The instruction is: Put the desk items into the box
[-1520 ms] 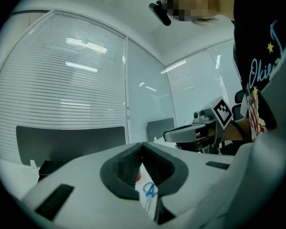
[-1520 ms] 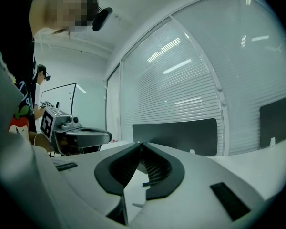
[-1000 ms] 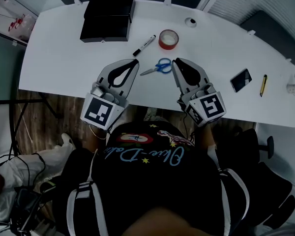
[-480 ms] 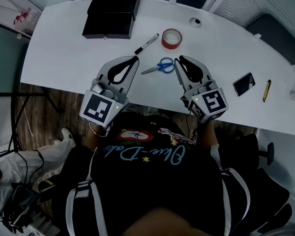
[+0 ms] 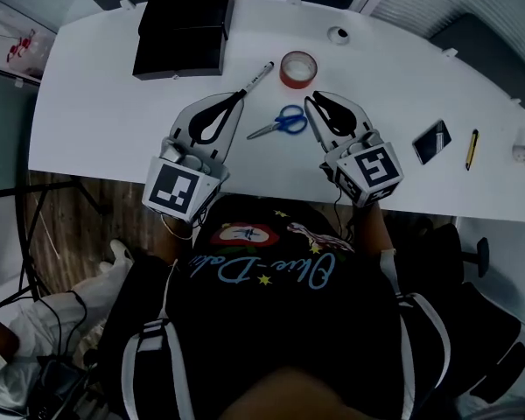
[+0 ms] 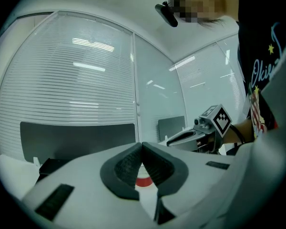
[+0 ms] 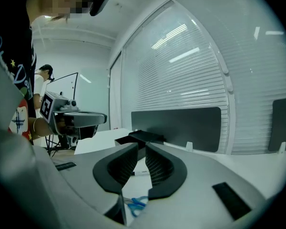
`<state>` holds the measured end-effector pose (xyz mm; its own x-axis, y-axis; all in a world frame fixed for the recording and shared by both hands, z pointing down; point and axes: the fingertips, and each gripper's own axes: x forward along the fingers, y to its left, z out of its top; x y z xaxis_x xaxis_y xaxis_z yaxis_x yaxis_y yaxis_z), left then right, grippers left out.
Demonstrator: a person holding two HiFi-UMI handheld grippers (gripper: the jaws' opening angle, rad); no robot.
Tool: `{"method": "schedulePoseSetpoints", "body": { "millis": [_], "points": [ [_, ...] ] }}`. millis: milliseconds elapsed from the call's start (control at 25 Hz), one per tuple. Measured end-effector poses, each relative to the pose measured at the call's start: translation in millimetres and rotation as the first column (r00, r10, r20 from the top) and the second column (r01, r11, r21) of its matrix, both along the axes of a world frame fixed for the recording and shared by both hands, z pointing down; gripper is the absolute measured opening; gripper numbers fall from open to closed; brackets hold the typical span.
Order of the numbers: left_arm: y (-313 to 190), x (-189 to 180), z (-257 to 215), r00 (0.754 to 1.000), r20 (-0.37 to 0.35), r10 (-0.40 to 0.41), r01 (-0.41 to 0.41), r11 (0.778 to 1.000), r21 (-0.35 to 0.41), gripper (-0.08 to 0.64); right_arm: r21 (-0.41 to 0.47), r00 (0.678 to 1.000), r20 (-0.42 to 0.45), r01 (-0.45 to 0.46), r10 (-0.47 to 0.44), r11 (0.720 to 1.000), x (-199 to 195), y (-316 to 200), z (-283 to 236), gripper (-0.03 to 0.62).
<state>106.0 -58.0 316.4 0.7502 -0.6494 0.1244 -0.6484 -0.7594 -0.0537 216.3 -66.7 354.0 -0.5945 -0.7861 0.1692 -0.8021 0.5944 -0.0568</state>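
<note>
A black box (image 5: 179, 38) stands open at the desk's far left. A black marker (image 5: 255, 79), a red tape roll (image 5: 298, 68) and blue scissors (image 5: 283, 121) lie mid-desk. My left gripper (image 5: 238, 100) hovers just left of the scissors, near the marker's tip, shut and empty. In the left gripper view its tips (image 6: 142, 146) meet above the tape roll (image 6: 144, 181). My right gripper (image 5: 311, 103) hangs just right of the scissors. Its jaws have just been opening; a narrow gap (image 7: 141, 147) shows with nothing in it. Below it lie the scissors (image 7: 136, 204), beyond it the marker (image 7: 139, 173).
A phone (image 5: 430, 141) and a yellow pen-like item (image 5: 469, 149) lie at the desk's right end. A small round grommet (image 5: 338, 35) sits near the far edge. The white desk (image 5: 96, 121) has bare surface at the left. A dark screen panel (image 7: 181, 123) stands behind the desk.
Both grippers have shifted a little forward over the desk, closing in on the scissors from either side. The right jaws have parted slightly.
</note>
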Motion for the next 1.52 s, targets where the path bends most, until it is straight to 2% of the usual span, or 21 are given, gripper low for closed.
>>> {"method": "schedulePoseSetpoints", "body": {
  "millis": [280, 720, 920, 1120, 1520],
  "points": [
    [-17.8, -2.4, 8.7, 1.000, -0.017, 0.004, -0.005, 1.000, -0.026, -0.002, -0.036, 0.996, -0.085, 0.018, -0.021, 0.999, -3.3, -18.8, 18.0, 0.058],
    [-39.2, -9.0, 21.0, 1.000, 0.013, -0.010, 0.010, 0.998, -0.054, -0.002, -0.118, 0.970, -0.234, 0.040, -0.067, 0.992, -5.8, -39.1, 55.0, 0.075],
    [-45.1, -8.1, 27.4, 1.000, 0.003, 0.002, -0.002, 0.998, -0.064, -0.003, -0.144, 0.961, -0.266, 0.039, -0.076, 0.989, -6.4, -47.4, 67.6, 0.083],
    [-51.2, -5.3, 32.0, 1.000, -0.005, 0.013, -0.013, 0.997, -0.079, -0.002, -0.172, 0.963, -0.261, 0.023, -0.068, 0.985, -11.6, -56.7, 78.3, 0.091],
    [-64.2, -9.3, 37.0, 1.000, -0.002, 0.001, -0.002, 0.995, -0.096, -0.003, -0.220, 0.924, -0.363, 0.042, -0.122, 0.975, -15.0, -75.5, 109.1, 0.100]
  ]
}}
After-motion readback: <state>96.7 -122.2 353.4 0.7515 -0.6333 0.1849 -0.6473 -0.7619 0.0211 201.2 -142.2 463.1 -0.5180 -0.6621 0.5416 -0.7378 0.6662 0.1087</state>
